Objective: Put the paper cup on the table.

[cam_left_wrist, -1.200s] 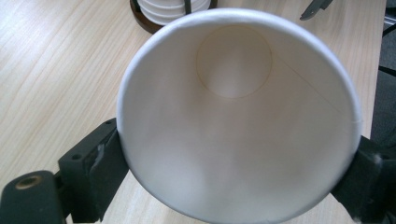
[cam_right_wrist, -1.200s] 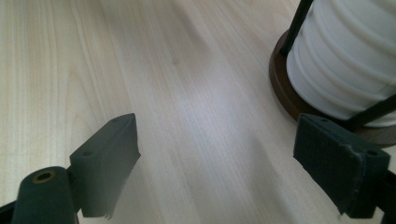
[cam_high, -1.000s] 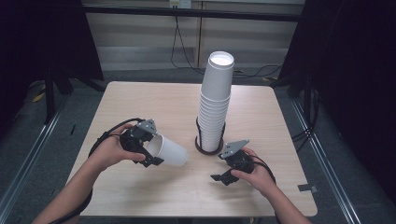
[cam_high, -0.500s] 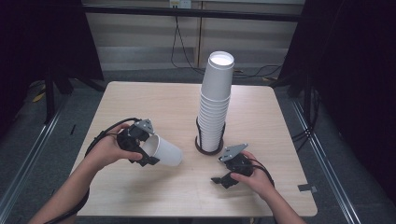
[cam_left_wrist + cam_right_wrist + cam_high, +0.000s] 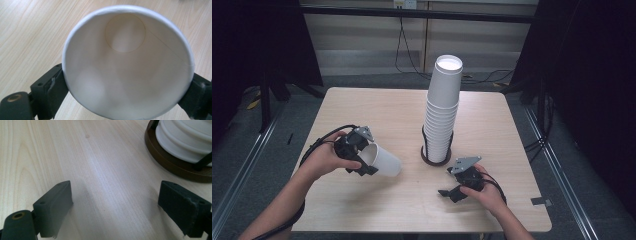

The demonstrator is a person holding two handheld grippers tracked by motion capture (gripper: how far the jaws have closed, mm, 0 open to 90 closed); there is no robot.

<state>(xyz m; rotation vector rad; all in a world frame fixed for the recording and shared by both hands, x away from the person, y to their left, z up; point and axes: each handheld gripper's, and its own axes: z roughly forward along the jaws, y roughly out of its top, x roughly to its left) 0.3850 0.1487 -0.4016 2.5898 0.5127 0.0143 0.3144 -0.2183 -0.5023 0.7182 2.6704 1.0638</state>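
Observation:
A single white paper cup (image 5: pixel 381 160) lies tipped on its side just above the table at the left, its mouth toward my left gripper (image 5: pixel 361 157), which is shut on its rim. In the left gripper view the cup's open inside (image 5: pixel 127 62) faces the camera, a black jaw pressing each side. A tall stack of white cups (image 5: pixel 442 107) stands upside down in a dark ring holder (image 5: pixel 435 159) at the table's middle. My right gripper (image 5: pixel 451 192) rests low in front and to the right of the holder, jaws wide apart with bare wood between them; the holder's brown base (image 5: pixel 175 166) and the lowest cups (image 5: pixel 185 142) are at upper right.
The light wooden table (image 5: pixel 382 115) has open surface behind and between the hands. Black cables (image 5: pixel 319 142) trail from the left gripper. A small dark tape mark (image 5: pixel 538 201) sits near the right front edge. Dark frames and floor surround the table.
The left gripper with the cup has drifted slightly toward the front left and lower. The right gripper has moved a little toward the front edge.

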